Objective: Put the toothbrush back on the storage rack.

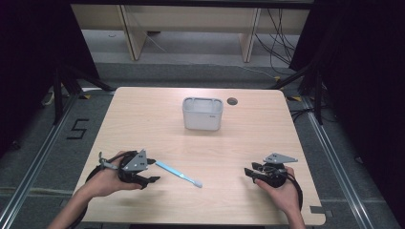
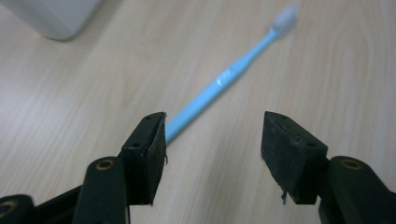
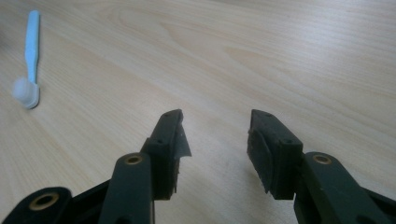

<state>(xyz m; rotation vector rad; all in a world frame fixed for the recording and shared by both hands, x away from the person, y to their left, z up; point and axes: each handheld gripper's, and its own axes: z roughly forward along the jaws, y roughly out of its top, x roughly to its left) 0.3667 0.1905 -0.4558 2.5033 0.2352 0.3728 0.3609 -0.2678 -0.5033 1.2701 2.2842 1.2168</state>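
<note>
A light blue toothbrush (image 1: 178, 173) lies flat on the wooden table (image 1: 143, 119), its white bristle head toward the right. My left gripper (image 1: 154, 171) is open at the handle end; in the left gripper view the toothbrush (image 2: 224, 79) runs away from the gap between my jaws (image 2: 212, 140), its handle tip beside the left pad, not clamped. My right gripper (image 1: 248, 172) is open near the table's front right, nothing between its fingers (image 3: 215, 135). Far off at the left of the right gripper view lies the toothbrush (image 3: 30, 56).
A white rectangular container (image 1: 203, 113) stands upright at the middle back of the table, its corner (image 2: 51, 18) visible in the left gripper view. A round cable hole (image 1: 232, 101) sits behind it. The table's front edge is close under both hands.
</note>
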